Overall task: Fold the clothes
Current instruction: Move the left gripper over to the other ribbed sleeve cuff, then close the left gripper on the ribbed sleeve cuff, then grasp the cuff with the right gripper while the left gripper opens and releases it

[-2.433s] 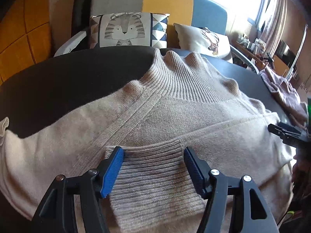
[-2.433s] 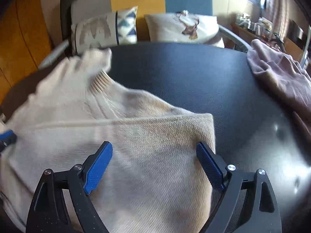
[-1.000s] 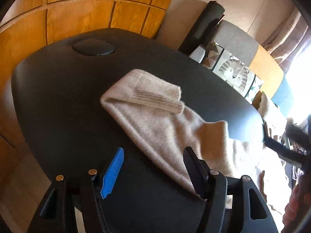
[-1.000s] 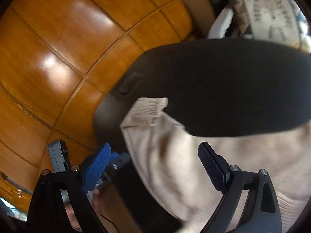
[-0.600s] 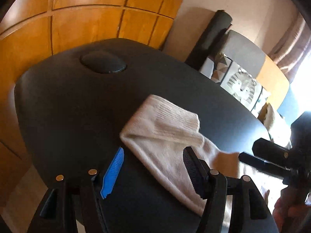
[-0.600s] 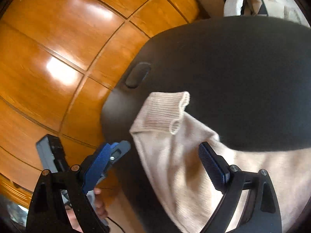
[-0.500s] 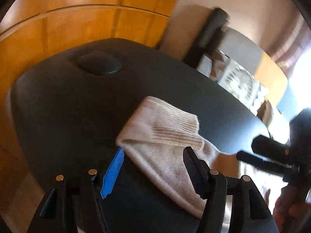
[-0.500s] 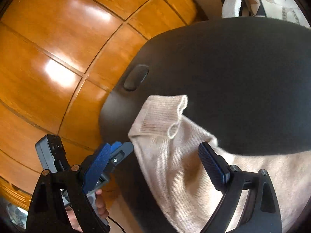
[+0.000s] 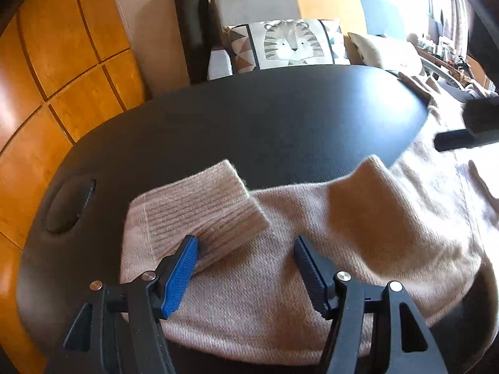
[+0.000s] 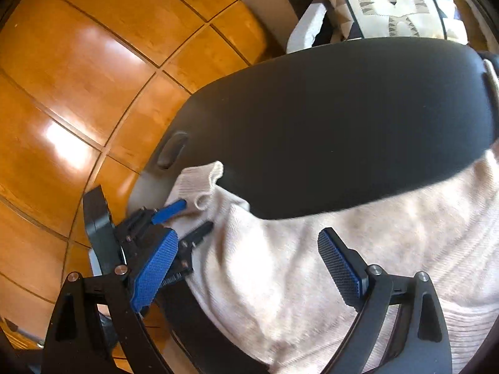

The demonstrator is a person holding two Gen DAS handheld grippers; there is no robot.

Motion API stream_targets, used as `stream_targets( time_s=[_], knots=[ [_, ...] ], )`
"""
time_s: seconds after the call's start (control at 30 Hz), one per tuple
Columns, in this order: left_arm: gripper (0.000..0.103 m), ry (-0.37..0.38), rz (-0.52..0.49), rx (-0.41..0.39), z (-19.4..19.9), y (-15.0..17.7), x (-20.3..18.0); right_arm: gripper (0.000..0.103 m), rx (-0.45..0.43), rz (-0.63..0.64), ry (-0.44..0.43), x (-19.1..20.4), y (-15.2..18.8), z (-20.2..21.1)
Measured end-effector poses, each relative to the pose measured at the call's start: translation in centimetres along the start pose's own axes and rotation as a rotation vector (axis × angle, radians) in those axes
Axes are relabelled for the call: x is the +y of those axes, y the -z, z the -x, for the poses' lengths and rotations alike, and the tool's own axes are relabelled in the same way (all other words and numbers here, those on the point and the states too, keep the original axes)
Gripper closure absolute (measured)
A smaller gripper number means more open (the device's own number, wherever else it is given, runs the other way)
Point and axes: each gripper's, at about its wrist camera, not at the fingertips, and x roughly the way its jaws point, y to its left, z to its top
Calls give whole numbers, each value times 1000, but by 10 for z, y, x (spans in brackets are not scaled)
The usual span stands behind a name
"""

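Left gripper: jaws spread, nothing clamped, straddling the sleeve just behind the folded-back ribbed cuff.
Right gripper: jaws spread, empty, over the sleeve nearer the body.
Beige knitted sweater: flat on the black oval table, sleeve toward the table's near-left edge.
Risk: a shallow pinch beside the cuff could slip, or the sleeve slide off the edge.

Black gripper, blue ribbed pads
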Motion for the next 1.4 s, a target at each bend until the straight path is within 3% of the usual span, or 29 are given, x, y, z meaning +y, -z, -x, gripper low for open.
stream_targets(
  time_s=[0.27, 0.3, 0.4, 0.43, 0.63, 0.9, 1.13, 1.2, 1.27, 1.4],
  knots=[
    [38, -62, 103, 12, -10, -7, 16, 9, -9, 18, 6, -6, 14, 17],
    [45, -60, 108, 14, -10, -5, 17, 9, -8, 18, 5, -7, 15, 19],
    [88, -53, 130, 10, -8, -5, 20, 9, -5, 15, 1, -10, 18, 23],
    [94, -47, 144, 5, -5, -5, 21, 9, -3, 15, -2, -9, 18, 22],
    [97, 1, 218, -92, 33, -2, 17, 9, 3, -19, -79, -7, 14, 22],
    [97, 52, 185, -244, 94, -8, -30, 9, 36, -268, -372, -17, 13, 18],
    [96, 79, 49, -284, 112, -17, -90, 9, 24, -381, -431, -24, 18, 30],
    [96, 91, 14, -284, 113, -17, -105, 9, 30, -375, -394, -24, 18, 35],
    [96, 102, -9, -288, 116, -17, -119, 16, 35, -367, -356, -24, 19, 39],
    [96, 119, -39, -295, 122, -18, -142, 84, 54, -336, -289, -26, 22, 45]
  ],
)
